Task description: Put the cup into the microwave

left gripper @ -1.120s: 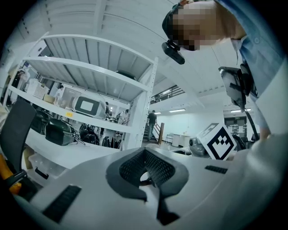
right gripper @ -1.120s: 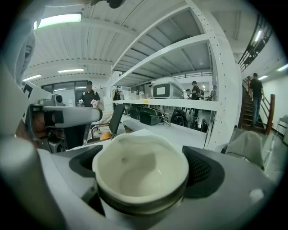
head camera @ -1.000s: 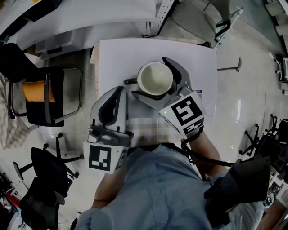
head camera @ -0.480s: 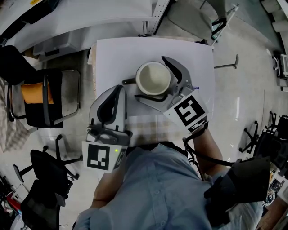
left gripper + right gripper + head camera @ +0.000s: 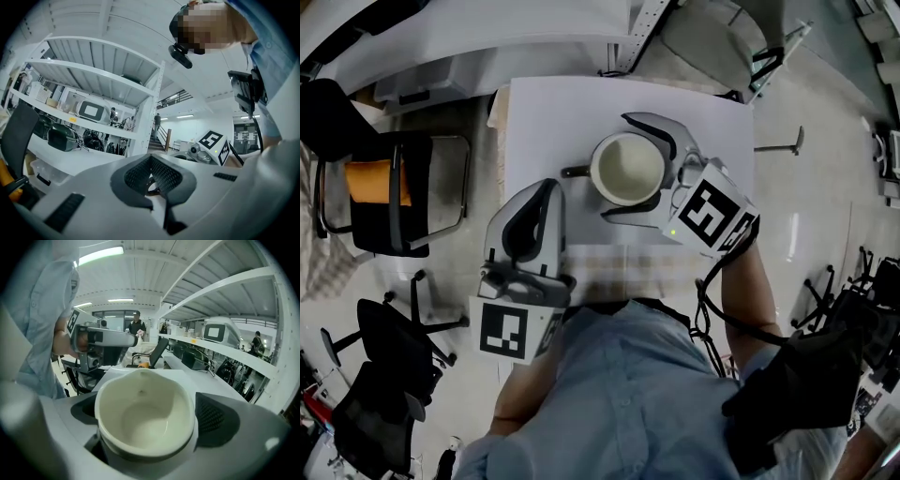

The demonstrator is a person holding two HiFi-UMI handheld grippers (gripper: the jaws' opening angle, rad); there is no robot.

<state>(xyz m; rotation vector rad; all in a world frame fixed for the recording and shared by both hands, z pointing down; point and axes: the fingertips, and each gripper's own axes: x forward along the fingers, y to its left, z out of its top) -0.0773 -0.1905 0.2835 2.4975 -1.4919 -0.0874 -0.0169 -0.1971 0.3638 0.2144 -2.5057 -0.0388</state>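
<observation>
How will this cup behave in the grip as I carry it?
Likely rigid but breakable: the cup looks like glazed ceramic. Probably slippery, since the jaws pinch its smooth, round wall. It looks empty, so sloshing seems unlikely.

The right gripper (image 5: 617,166), clamped on the cream round ceramic cup (image 5: 628,169), swings its marker-cube end rightward and away from the person, carrying the cup slightly right.

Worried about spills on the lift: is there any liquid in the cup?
No, the right gripper view shows the cup bare and dry down to its bottom.
</observation>
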